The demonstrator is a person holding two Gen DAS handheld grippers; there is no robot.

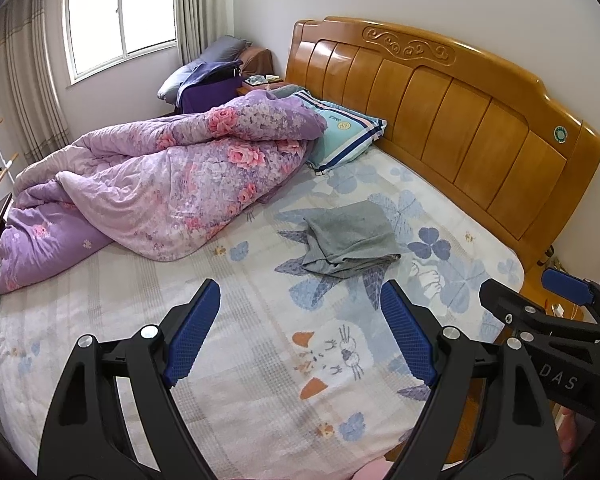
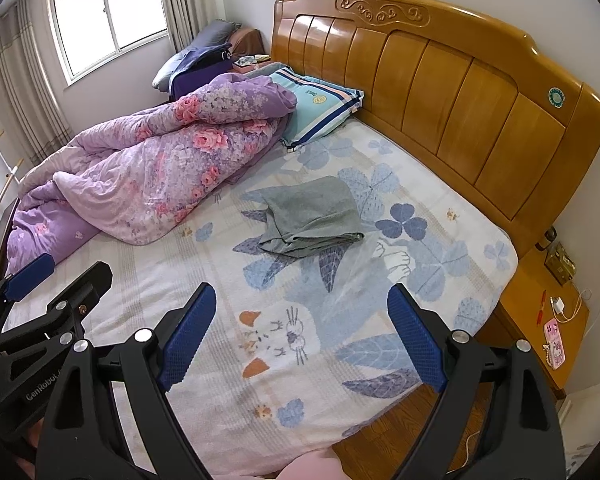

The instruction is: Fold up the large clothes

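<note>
Here the grey garment (image 1: 350,238) lies folded into a rough rectangle on the bed sheet (image 1: 260,280), toward the headboard (image 1: 440,100) side and well apart from both grippers. Its layered edges face the foot of the bed, and one corner sticks out at its left. To its left the purple floral quilt (image 1: 160,184) is heaped up, partly covering a blue striped pillow (image 1: 344,136) against the headboard. The left gripper (image 1: 300,332) hovers over the cat-print sheet with its jaws spread wide and nothing between them. The right gripper (image 2: 302,334) hangs just beside it, likewise spread wide and empty. A nightstand (image 2: 540,320) beside the bed holds a pink phone (image 2: 555,344).
</note>
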